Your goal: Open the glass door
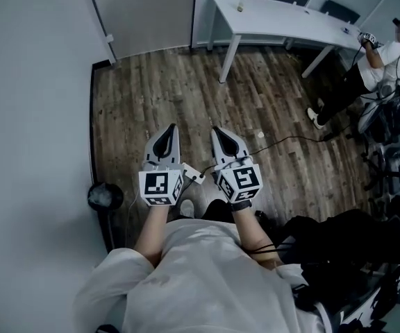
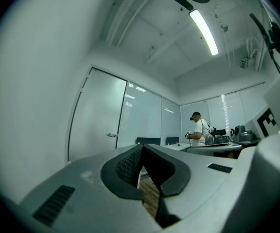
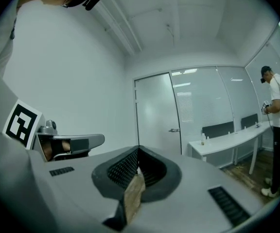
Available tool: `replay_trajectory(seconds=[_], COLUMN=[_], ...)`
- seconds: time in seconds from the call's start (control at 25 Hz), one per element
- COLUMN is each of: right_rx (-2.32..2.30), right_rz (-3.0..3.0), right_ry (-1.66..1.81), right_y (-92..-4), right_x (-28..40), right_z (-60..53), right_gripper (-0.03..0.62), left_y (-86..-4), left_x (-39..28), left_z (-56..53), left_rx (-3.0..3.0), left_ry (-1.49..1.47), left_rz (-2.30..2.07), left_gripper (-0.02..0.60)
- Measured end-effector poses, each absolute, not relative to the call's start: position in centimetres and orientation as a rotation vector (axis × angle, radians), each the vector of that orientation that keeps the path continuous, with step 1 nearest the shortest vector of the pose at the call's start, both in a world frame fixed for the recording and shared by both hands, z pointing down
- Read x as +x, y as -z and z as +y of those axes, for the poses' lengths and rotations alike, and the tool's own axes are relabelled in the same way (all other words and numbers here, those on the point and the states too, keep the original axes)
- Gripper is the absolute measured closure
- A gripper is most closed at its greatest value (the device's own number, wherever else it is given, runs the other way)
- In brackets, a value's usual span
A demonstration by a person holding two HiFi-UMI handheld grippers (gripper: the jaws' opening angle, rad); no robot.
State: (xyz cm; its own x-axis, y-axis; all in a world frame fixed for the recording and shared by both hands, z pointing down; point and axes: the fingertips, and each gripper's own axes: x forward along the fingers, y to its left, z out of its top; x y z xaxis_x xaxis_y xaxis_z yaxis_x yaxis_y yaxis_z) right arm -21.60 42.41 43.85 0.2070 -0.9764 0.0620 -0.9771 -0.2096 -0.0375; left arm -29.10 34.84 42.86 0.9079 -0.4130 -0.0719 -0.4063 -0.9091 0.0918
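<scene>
The frosted glass door (image 1: pixel 144 12) stands shut at the far end of the wooden floor, with its small handle (image 1: pixel 110 39) near the left wall. Both grippers point level toward it and are well short of it. My left gripper (image 1: pixel 167 132) and my right gripper (image 1: pixel 219 132) sit side by side, both shut with nothing between their jaws. In the left gripper view the door (image 2: pixel 98 115) and handle (image 2: pixel 112 135) lie beyond the closed left gripper (image 2: pixel 141 147). The right gripper view shows the door (image 3: pixel 159 110), its handle (image 3: pixel 174 129) and the closed right gripper (image 3: pixel 138 149).
A plain wall (image 1: pixel 26 116) runs along the left, with a black round bin (image 1: pixel 105 197) at its foot. A white table (image 1: pixel 283 23) stands at the back right, right of the door. A person (image 1: pixel 380 61) stands by its right end, with dark office chairs (image 1: pixel 394 123) nearby.
</scene>
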Motion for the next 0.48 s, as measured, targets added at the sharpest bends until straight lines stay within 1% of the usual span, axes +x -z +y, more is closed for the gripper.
replay_trajectory(seconds=[0.2,0.48], right_rx=[2.393,2.328], right_rz=[-1.971,-2.064], right_ry=[-0.182,-0.153], right_y=[-45.1,-46.5], right_x=[-19.2,-12.7], right_z=[37.2,30.1], right_gripper=[0.592,0.592], left_y=[-44.4,-46.3], left_x=[-26.2,-20.3], left_z=[30.0,24.3], left_rx=[2.957,2.942], left_ry=[0.087,0.094], left_rz=[-0.626,-0.718], left_gripper=[0.583,0.583])
